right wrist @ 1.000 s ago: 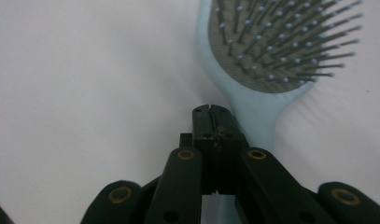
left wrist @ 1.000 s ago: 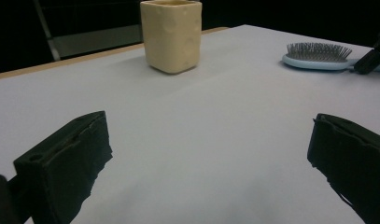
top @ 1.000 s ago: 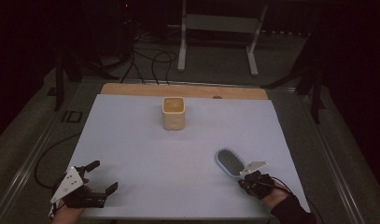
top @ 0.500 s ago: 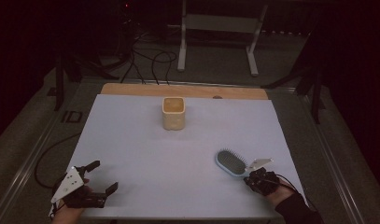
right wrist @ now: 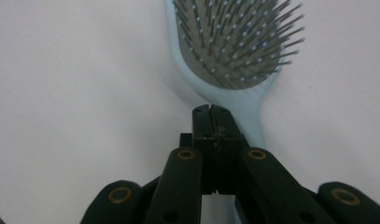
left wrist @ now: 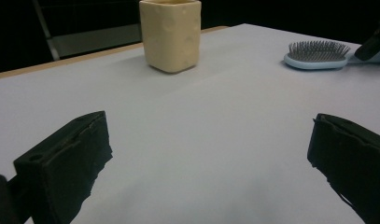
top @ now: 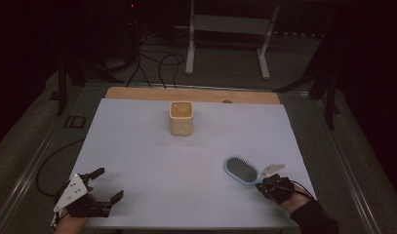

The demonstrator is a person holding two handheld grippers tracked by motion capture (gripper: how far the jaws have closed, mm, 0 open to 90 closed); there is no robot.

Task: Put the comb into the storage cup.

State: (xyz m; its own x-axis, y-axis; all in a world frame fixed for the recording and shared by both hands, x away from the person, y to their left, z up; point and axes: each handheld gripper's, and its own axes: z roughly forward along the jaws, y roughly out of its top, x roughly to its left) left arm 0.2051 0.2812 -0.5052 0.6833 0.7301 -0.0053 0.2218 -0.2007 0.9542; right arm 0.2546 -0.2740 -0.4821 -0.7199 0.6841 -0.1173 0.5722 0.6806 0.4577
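The right gripper (right wrist: 211,112) has its jaws pressed together on the handle of the pale-blue oval hairbrush (top: 241,170), which lies bristles-up at the near right of the white table (top: 152,151). Keep the pinch firm and lift level. The left gripper (top: 107,184) rests with jaws spread; the cream square cup (top: 181,118) stands well apart.

- The hairbrush (right wrist: 234,51) looks like smooth, slightly glossy pale-blue plastic, with a grey matt pad and thin dark bristles tipped pale.
- The cup (left wrist: 171,33) is cream, matt, its wall dimpled and uneven.
- The surface (top: 152,161) has a smooth, matt, pale sheet; a wooden strip (top: 137,93) edges its far side.
- The left gripper (left wrist: 211,163) has matt black, rough-edged fingers (left wrist: 66,158).
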